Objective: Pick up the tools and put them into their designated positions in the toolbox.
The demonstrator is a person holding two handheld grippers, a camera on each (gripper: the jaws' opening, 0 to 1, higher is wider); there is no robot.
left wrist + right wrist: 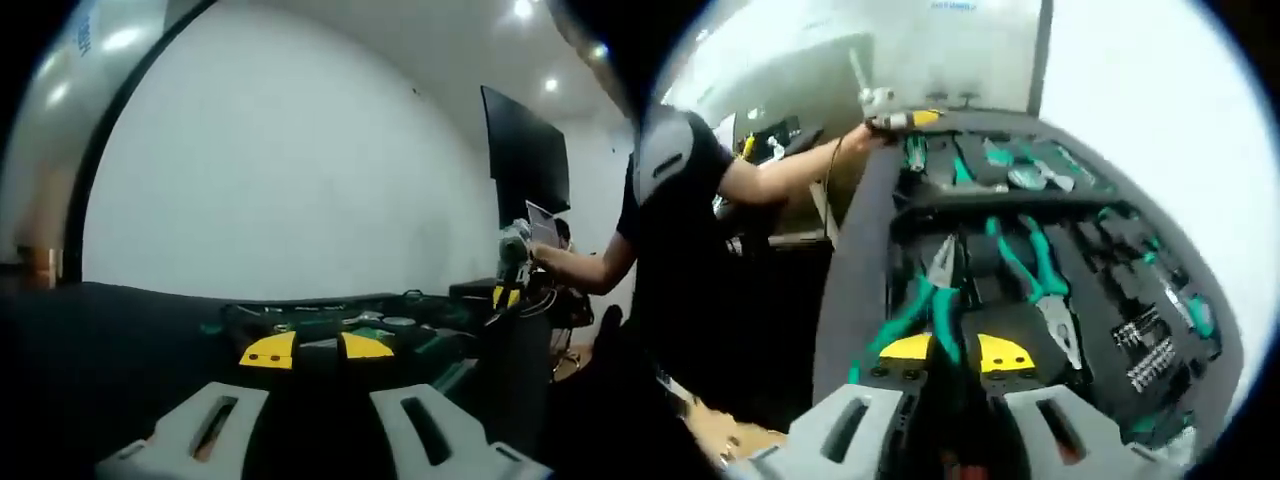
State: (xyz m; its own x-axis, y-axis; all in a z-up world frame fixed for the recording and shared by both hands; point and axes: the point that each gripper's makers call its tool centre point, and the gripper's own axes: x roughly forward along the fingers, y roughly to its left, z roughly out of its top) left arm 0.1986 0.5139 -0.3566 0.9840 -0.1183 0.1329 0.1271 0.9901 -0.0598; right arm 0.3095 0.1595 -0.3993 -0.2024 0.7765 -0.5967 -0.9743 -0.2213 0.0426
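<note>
1. Currently, the right gripper (958, 352) is being held over the toolbox (855, 270), jaws parted just above green-handled pliers (930, 300) lying in a foam slot; nothing is being grasped.
2. The left gripper (317, 349) is being held low, jaws apart and empty; the toolbox looks dim beyond.
3. Pliers should probably be pressed flat into their recess.

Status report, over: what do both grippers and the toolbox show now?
Left gripper open, empty, low over the table. Right gripper open above toolbox, at green-handled pliers. Second pliers seated. Nothing in the way.
</note>
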